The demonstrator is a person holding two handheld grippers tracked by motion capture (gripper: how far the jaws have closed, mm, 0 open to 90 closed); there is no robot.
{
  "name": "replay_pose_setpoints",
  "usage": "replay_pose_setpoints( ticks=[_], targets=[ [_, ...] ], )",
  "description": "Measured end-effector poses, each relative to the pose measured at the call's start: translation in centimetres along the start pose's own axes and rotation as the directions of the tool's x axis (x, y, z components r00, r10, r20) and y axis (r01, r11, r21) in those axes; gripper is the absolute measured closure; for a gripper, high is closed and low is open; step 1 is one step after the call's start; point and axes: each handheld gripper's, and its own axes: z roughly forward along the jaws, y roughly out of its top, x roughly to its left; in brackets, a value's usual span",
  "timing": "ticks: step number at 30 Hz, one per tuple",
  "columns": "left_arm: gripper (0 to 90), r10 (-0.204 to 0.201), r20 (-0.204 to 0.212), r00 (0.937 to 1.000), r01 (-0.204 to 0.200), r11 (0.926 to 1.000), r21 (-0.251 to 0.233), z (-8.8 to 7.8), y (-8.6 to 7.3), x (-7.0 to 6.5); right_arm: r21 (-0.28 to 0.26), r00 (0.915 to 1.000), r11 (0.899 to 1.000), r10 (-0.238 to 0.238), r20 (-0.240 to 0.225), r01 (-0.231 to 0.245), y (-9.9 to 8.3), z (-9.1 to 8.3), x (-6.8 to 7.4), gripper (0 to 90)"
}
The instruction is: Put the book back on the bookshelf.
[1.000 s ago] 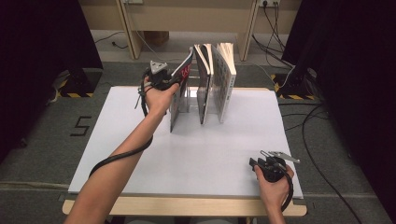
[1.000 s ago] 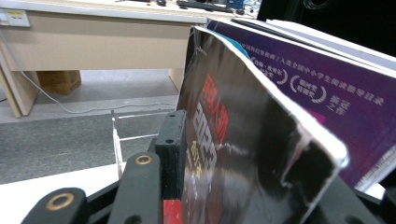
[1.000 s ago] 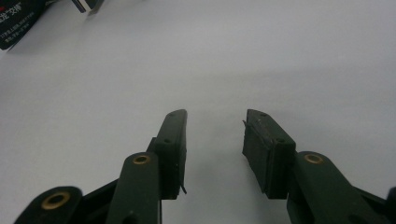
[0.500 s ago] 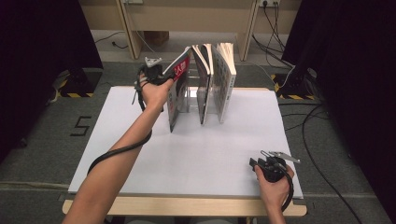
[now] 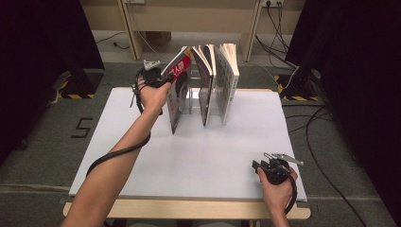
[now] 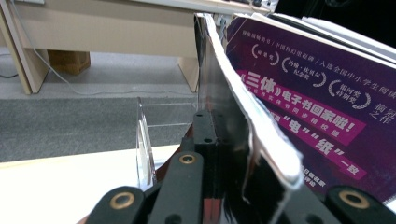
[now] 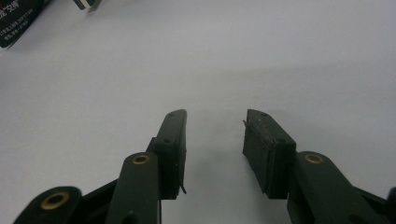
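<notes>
Three books stand upright in a clear holder (image 5: 191, 97) at the back of the white table (image 5: 203, 156). The leftmost book (image 5: 177, 92), with a red and black cover, leans left at its top. My left gripper (image 5: 163, 78) grips that top corner; its jaws have just been closing and now pinch the book. In the left gripper view the book (image 6: 261, 140) sits between the jaws of my left gripper (image 6: 224, 140), its purple cover to the right. My right gripper (image 5: 257, 165) rests at the front right of the table, open and with nothing in it (image 7: 215, 126).
The middle book (image 5: 205, 85) and the right book (image 5: 227, 80) stand close beside the gripped one. A clear divider (image 6: 144, 140) of the holder rises left of my left jaw. Cables and wooden furniture legs lie beyond the table's far edge.
The left gripper has closed on the top of the leftmost book and shifted slightly left, and the book's top leans further left. The right hand has stayed put.
</notes>
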Motion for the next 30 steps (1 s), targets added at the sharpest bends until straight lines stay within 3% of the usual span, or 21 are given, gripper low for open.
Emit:
replay_pose_setpoints(
  ticks=[10, 20, 25, 30],
  targets=[
    [86.4, 0.003, 0.018, 0.9998, -0.001, 0.9968, -0.079, -0.3, 0.0, 0.2, 0.001, 1.0, 1.0, 0.003, 0.0, -0.003, 0.0, 0.0, -0.1, 59.3],
    [86.4, 0.057, 0.0, 0.9984, -0.057, 0.9893, -0.134, 0.0, 0.5, 0.4, -0.001, 1.0, 1.0, 0.002, 0.0, -0.002, 0.0, 0.0, -0.1, 59.3],
    [86.4, 0.091, -0.035, 0.9952, -0.096, 0.9783, -0.184, 0.7, 0.6, 0.6, -0.005, 1.0, 1.0, 0.003, 0.003, -0.003, 0.0, -0.1, -0.2, 59.3],
    [86.4, 0.088, -0.046, 0.995, -0.096, 0.9709, -0.219, 1.4, 0.4, 0.8, -0.004, 1.0, 1.0, 0.008, 0.003, -0.008, 0.0, -0.1, -0.3, 59.3]
  ],
)
